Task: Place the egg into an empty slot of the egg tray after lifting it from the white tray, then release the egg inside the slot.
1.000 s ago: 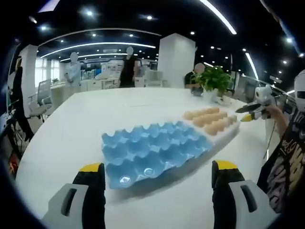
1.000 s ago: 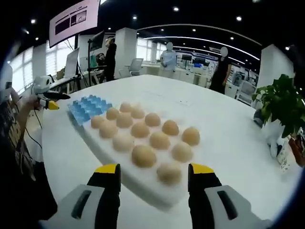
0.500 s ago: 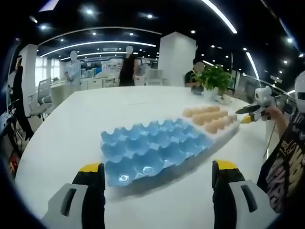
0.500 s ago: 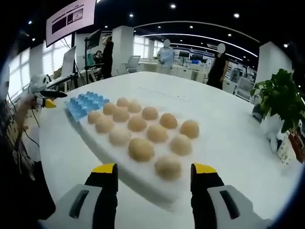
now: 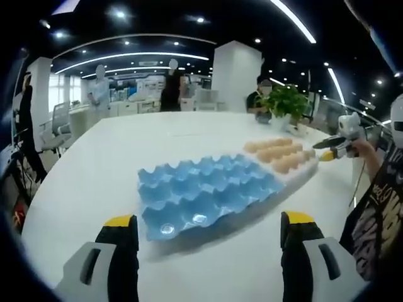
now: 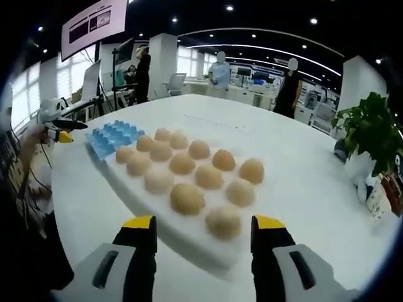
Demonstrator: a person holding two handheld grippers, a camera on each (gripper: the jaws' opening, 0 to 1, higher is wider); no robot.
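A blue egg tray [image 5: 204, 195] with empty slots lies on the white table just ahead of my left gripper [image 5: 208, 226], which is open with nothing between its jaws. Beyond it lies the white tray [image 5: 302, 176] carrying several tan eggs [image 5: 277, 154]. In the right gripper view the white tray [image 6: 182, 236] sits close in front, with the nearest egg [image 6: 222, 221] just ahead of my open right gripper [image 6: 201, 229]. The blue egg tray [image 6: 113, 138] shows at the white tray's far left end. The right gripper [image 5: 337, 146] also appears at the right of the left gripper view.
A potted plant [image 6: 371, 141] stands at the table's right side, also seen as the plant [image 5: 283, 104] beyond the trays. Several people [image 6: 220, 72] stand in the office behind. A person's hand [image 6: 34, 135] holds the left gripper at the table's left edge.
Both views shifted slightly as the hands moved; the right gripper drew a little closer to the white tray. The trays and eggs stayed put, and both grippers stayed open.
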